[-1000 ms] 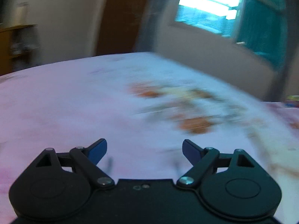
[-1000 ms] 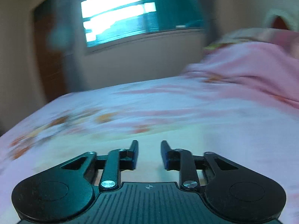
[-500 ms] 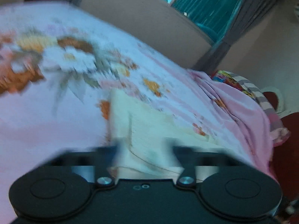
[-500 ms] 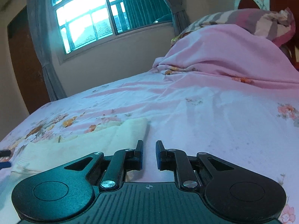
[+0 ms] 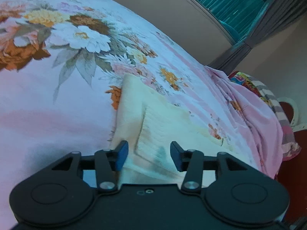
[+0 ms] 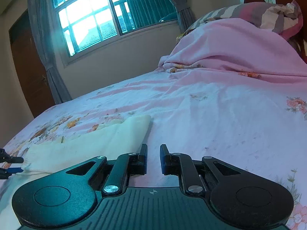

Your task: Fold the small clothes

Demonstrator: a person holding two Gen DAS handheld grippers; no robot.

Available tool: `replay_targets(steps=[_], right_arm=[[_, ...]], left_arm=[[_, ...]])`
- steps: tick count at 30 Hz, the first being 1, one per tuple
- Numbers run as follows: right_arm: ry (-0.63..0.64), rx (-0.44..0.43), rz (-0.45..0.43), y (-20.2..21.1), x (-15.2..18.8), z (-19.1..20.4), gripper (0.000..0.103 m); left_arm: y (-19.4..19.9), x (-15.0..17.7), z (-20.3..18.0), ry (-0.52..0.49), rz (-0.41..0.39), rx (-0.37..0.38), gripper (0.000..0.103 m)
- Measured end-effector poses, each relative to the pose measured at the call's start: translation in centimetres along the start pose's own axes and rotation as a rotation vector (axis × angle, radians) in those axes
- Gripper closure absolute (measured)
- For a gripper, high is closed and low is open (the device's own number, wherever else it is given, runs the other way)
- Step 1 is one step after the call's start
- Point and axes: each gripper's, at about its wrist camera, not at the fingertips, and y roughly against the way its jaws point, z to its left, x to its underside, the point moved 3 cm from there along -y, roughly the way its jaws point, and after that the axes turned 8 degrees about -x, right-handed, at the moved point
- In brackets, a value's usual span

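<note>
Cloth lies ahead of both grippers: a cream knitted garment [image 5: 161, 122] spread flat on the floral bedsheet [image 5: 57, 99], with no brand, label or writing readable anywhere in either view. The left gripper [image 5: 149, 156] has its jaws opening, set apart over the near edge of the garment; the knit fills the gap between the blue fingertips [image 5: 121, 154] and the pads do not press on it. A ribbed seam runs from between those jaws up and away, and the garment's far corner ends just short of the orange flowers printed on the sheet. Left of the left jaws the sheet is bare and smooth, with wide room; to their right a heaped pink blanket [image 5: 255, 115] rises toward the striped pillow [image 5: 276, 103]. In the right wrist view the right gripper [image 6: 153, 158] holds its jaws narrowly apart with only bare sheet in the slit between them, nothing clamped. The garment's right-hand edge [image 6: 142, 134] ends just beside the left finger of that gripper, apart from the gap. Ahead and to the right of these jaws the sheet is open and lightly wrinkled up to the blanket mound. The left gripper's tips [image 6: 11, 164] show at the garment's far left edge. A window [image 6: 107, 13] and grey curtain [image 6: 48, 48] stand beyond the bed.
</note>
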Motion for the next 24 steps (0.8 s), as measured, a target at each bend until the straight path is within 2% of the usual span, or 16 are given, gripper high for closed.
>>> replay_targets(steps=[2,3,4,5,9,11,13,17,18,19,20,21,22,24], right_arm=[[-0.006,-0.001,0.002,-0.2,0.1,0.0,0.089],[-0.006,0.001,0.003,-0.2,0.1,0.0,0.089],[-0.005,0.004,0.006,-0.4,0.2,0.0,0.089],[-0.004,0.007,0.01,-0.5,0.2,0.0,0.089],[-0.002,0.005,0.003,-0.7,0.1,0.2,0.089],[0.003,-0.006,-0.001,-1.0,0.0,0.4,0.089],[0.0,-0.027,-0.003,-1.6,-0.2,1.0,0.089],[0.069,-0.076,0.002,-2.8,-0.3,3.4,0.089],[0.112,-0.045,0.049,-3.6,0.1,3.7,0.089],[0.141,0.051,0.147,-5.4,1.0,3.2,0.09],[0.111,0.104,0.191,-6.3,1.6,2.2,0.091],[0.065,0.105,0.19,-6.3,1.5,1.4,0.091],[0.049,0.106,0.165,-5.9,0.9,1.3,0.091],[0.059,0.056,0.077,-4.5,-0.1,2.2,0.09]], left_arm=[[-0.8,-0.2,0.1,0.021,0.019,0.034,0.065],[-1.1,-0.3,0.2,0.026,0.025,0.049,0.076],[-1.5,-0.4,0.2,0.024,0.035,0.051,0.102],[-1.4,-0.5,0.3,0.028,0.033,0.054,0.103],[1.1,-0.9,0.6,0.013,-0.103,0.054,0.103],[0.8,-0.8,1.1,-0.015,-0.088,0.019,0.103],[-0.3,-0.2,1.7,-0.046,-0.033,0.003,0.103],[-0.5,0.3,1.9,-0.066,-0.038,0.007,0.102],[-0.4,0.2,1.8,-0.073,-0.041,0.008,0.102],[-0.4,0.2,1.7,-0.085,-0.041,0.004,0.099],[-0.4,0.2,1.5,-0.095,-0.039,0.002,0.098],[-0.2,0.2,1.4,-0.1,-0.036,0.002,0.099],[0.0,0.1,1.3,-0.101,-0.038,0.008,0.094],[0.6,0.0,1.1,-0.108,-0.058,0.017,0.089]])
